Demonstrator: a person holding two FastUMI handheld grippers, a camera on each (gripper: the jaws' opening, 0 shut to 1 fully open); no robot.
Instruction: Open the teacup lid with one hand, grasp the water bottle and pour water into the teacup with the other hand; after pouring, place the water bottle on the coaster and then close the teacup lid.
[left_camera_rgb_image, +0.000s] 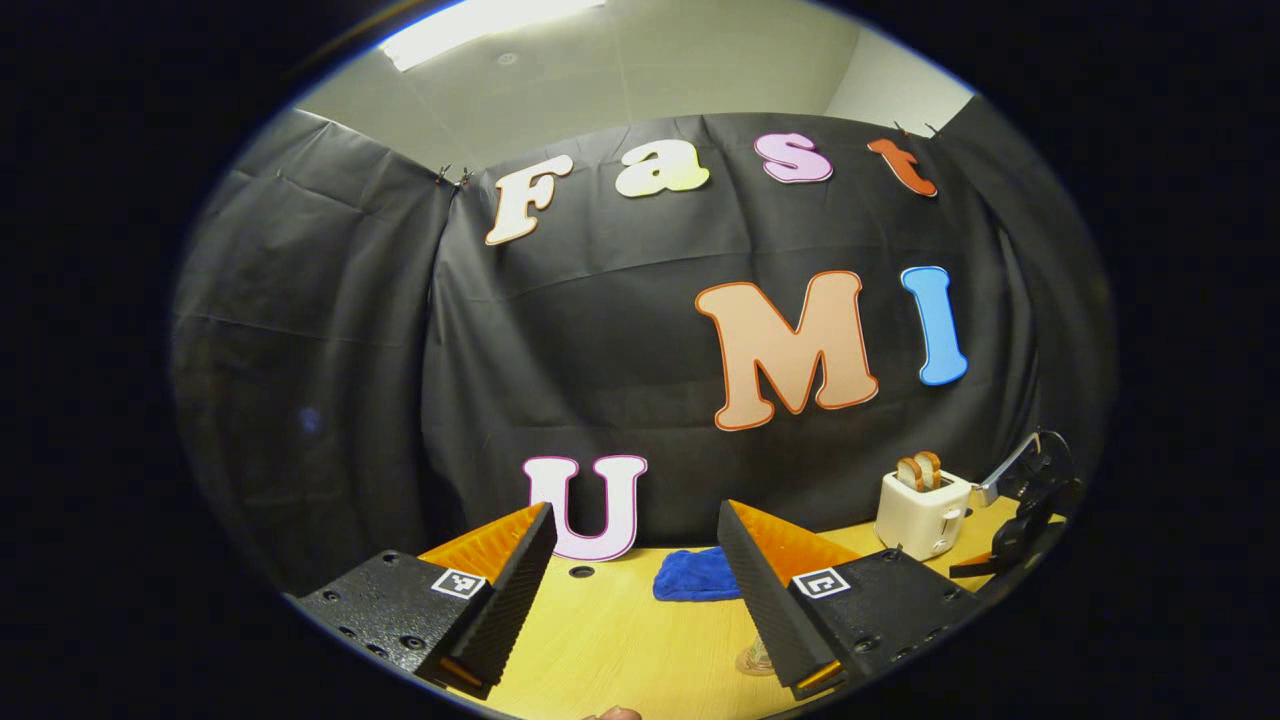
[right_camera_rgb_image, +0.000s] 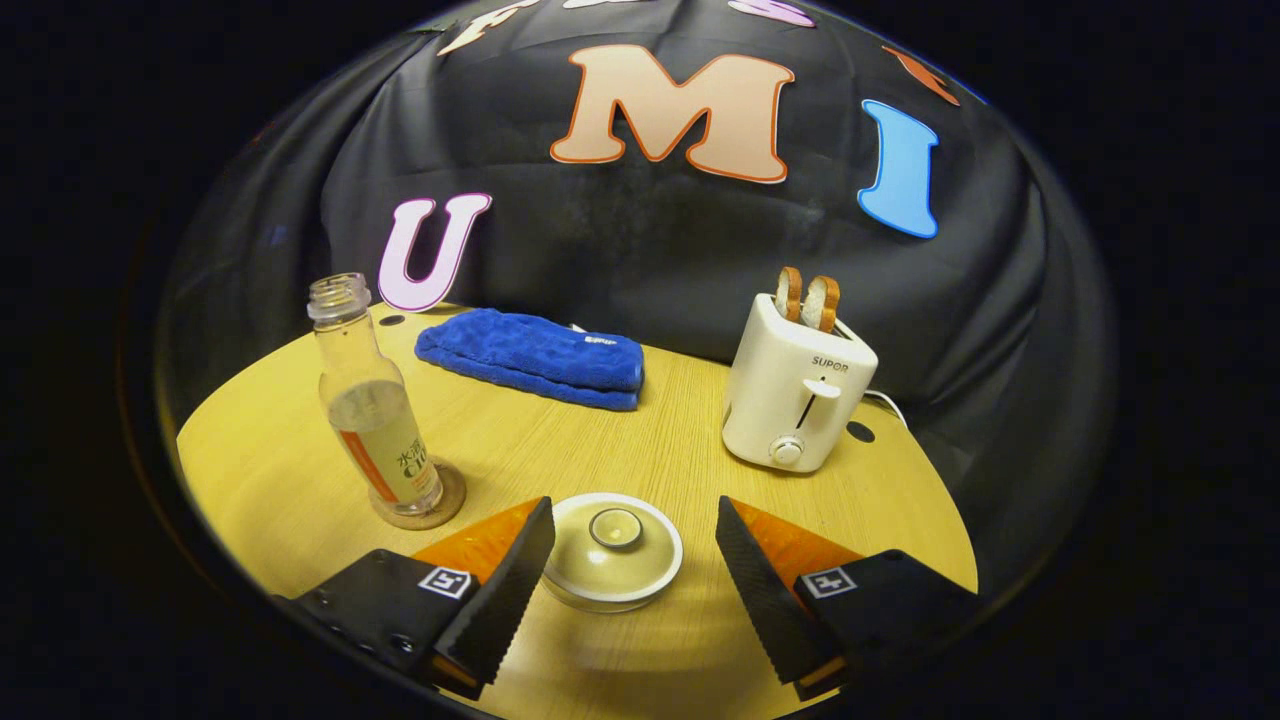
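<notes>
Teacup lid (right_camera_rgb_image: 614, 548) sits on its cup between the spread, empty fingers of the right tool (right_camera_rgb_image: 634, 555), near the water bottle (right_camera_rgb_image: 375, 412) on its coaster (right_camera_rgb_image: 421, 508); an off-centre squeeze could tip the lid or nudge the cup.

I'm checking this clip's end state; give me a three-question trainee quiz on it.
1. True or false: the water bottle stands on the coaster.
2. The lid is: A) on the teacup, B) on the blue cloth, C) in the right gripper.
3. What sticks out of the toaster?

Key: 1 true. 2 A. 3 two bread slices.
</notes>
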